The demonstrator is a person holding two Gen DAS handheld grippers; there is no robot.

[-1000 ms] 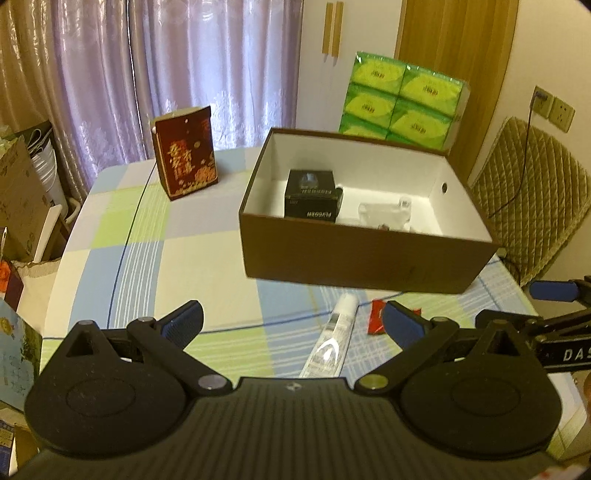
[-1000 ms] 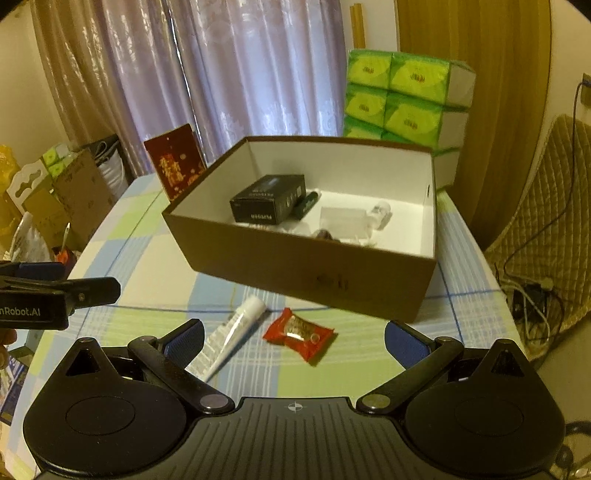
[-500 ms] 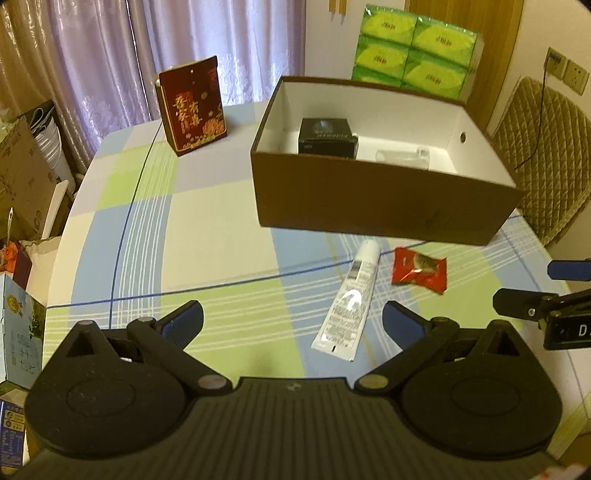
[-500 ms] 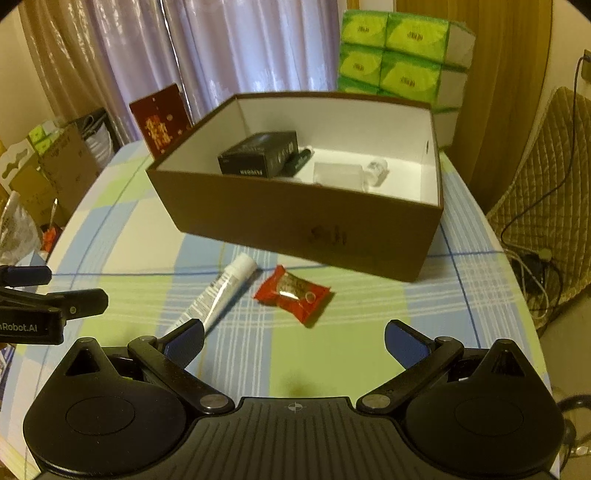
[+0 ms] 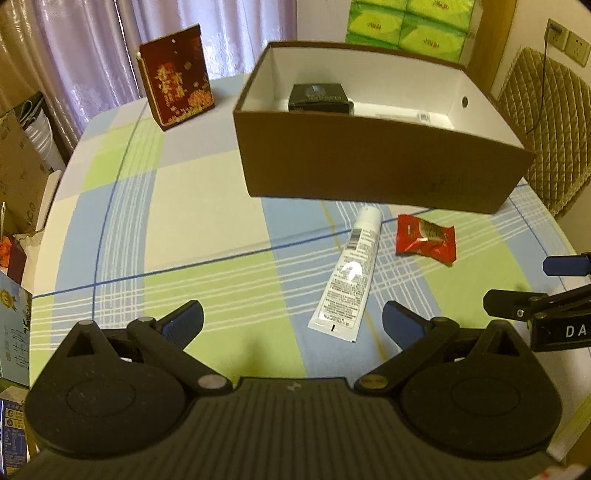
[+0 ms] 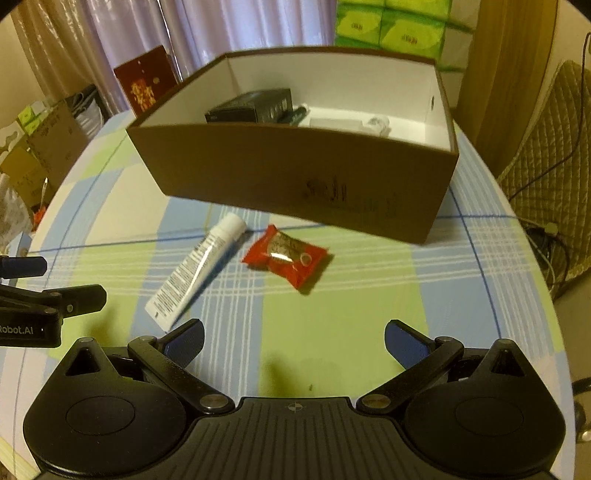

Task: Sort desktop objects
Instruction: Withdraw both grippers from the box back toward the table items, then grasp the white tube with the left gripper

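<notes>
While both grippers hover with fingers spread wide, nothing is held.
White tube and red snack packet lie on the checked tablecloth ahead of the left gripper and right gripper, before the brown box.

We see a dark red gift box standing upright on the checked tablecloth, in front of pale purple curtains. Behind the table, green tissue packs are stacked by a wooden door, and a quilted chair stands to the right below a wall socket with a cable plugged in. To the left of the table we see cardboard cartons
</notes>
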